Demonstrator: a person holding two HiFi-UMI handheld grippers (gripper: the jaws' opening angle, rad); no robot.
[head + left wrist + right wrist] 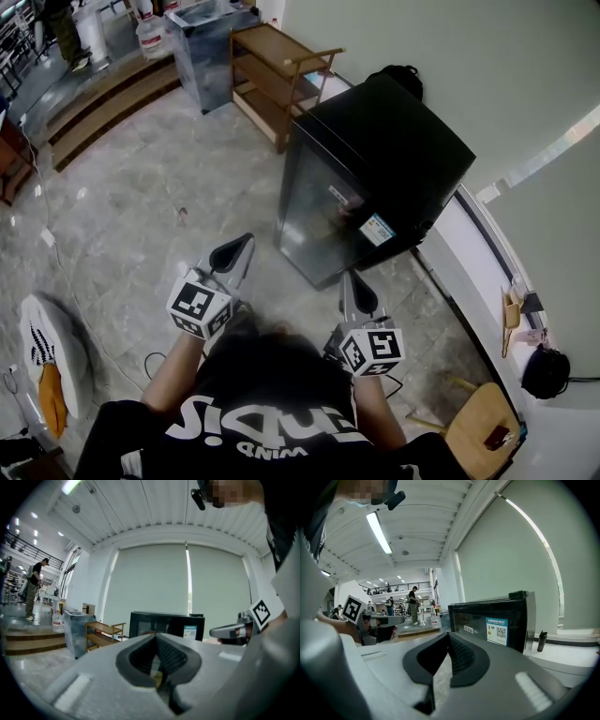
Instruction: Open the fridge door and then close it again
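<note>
The black fridge [375,173] stands on the floor by the wall, its dark glass door shut and facing me, with stickers on it. My left gripper [242,247] is held level a short way in front of the door's left side, jaws shut and empty. My right gripper [352,279] is also shut and empty, close to the fridge's near corner. The left gripper view shows its shut jaws [157,641] pointing at the fridge [164,623], with the right gripper [229,631] beside them. In the right gripper view the shut jaws [449,641] point past the fridge [492,625].
A wooden shelf unit [281,70] and a wrapped grey cabinet [202,47] stand behind the fridge. Steps [103,94] lie at the far left. A white ledge [469,253] runs along the wall, a wooden chair [483,427] at the lower right. Cables cross the floor.
</note>
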